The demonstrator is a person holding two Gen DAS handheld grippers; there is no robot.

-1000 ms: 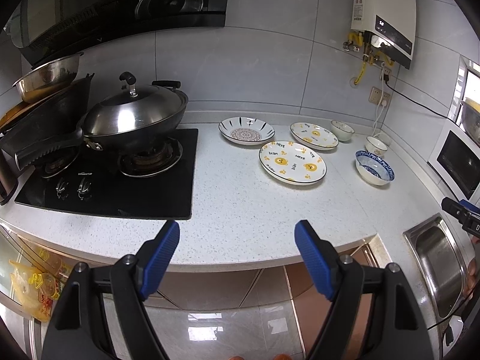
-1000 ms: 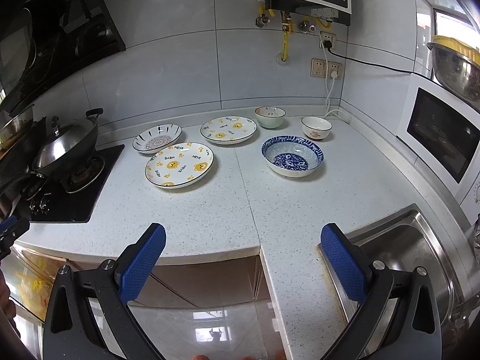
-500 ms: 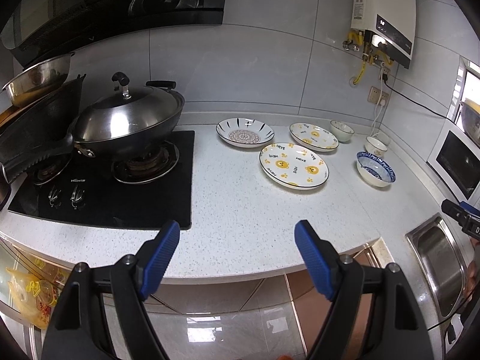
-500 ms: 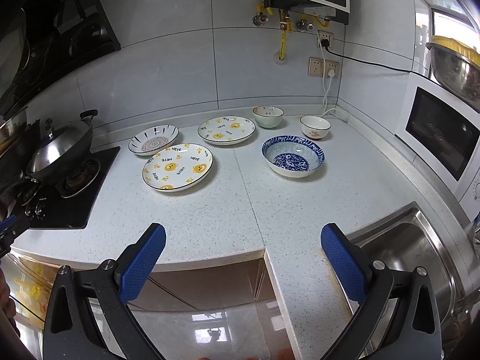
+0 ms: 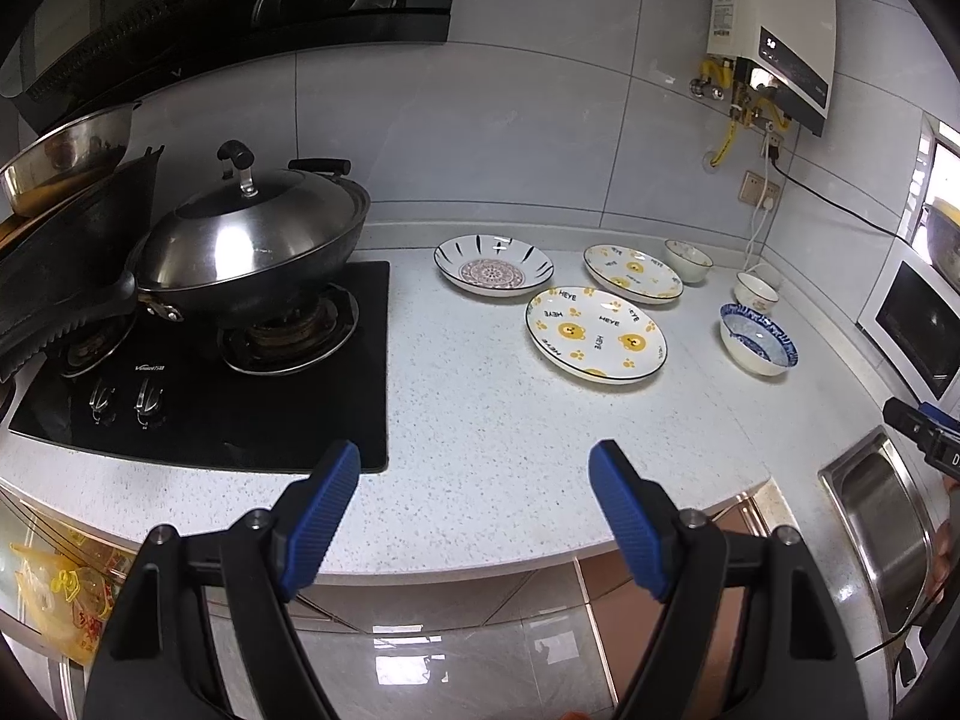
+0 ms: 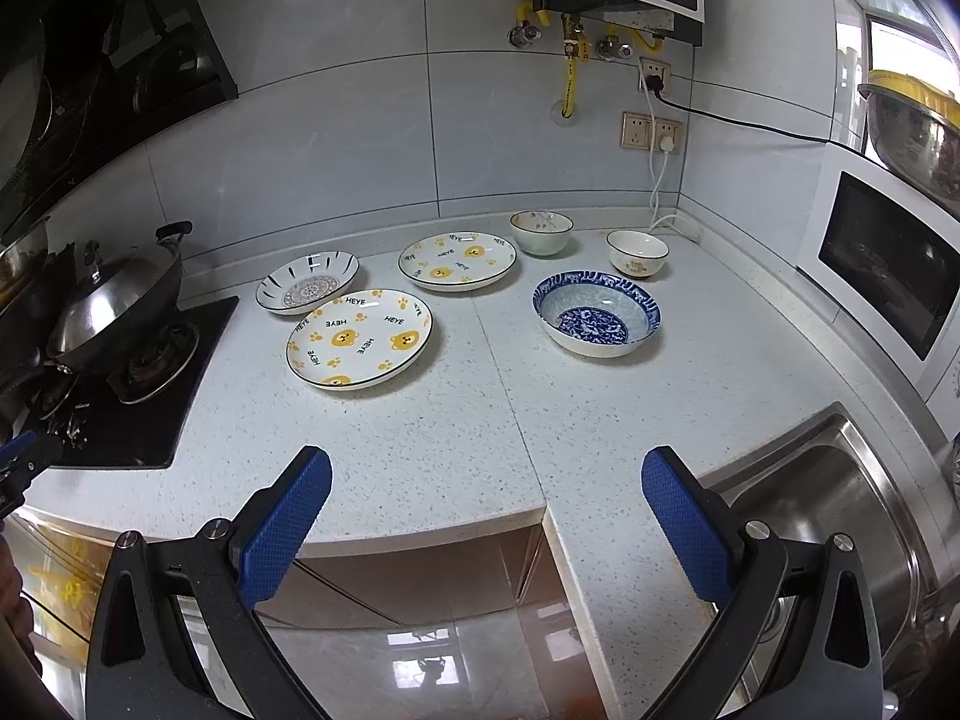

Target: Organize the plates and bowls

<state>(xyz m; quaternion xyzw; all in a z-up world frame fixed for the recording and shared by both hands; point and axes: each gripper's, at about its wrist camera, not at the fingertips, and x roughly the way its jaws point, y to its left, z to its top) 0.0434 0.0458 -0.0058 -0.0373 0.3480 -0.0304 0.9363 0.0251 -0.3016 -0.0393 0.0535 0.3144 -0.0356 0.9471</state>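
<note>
Both tools have crept nearer the tabletop point(image 6: 420, 450), left tool point(image 5: 474, 498) and right tool point(image 6: 486, 498) wide open and empty, so we can reach the plates point(image 6: 359, 337).

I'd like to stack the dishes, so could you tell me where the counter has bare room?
Bare: the front strip between the gas hob and the sink, before the bear plate and blue-patterned bowl. Crowded: the back, around the two small bowls.

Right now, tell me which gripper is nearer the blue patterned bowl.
Right. The right gripper faces the blue patterned bowl almost straight ahead; the left gripper sits by the stove, with the bowl far off to its right.
</note>
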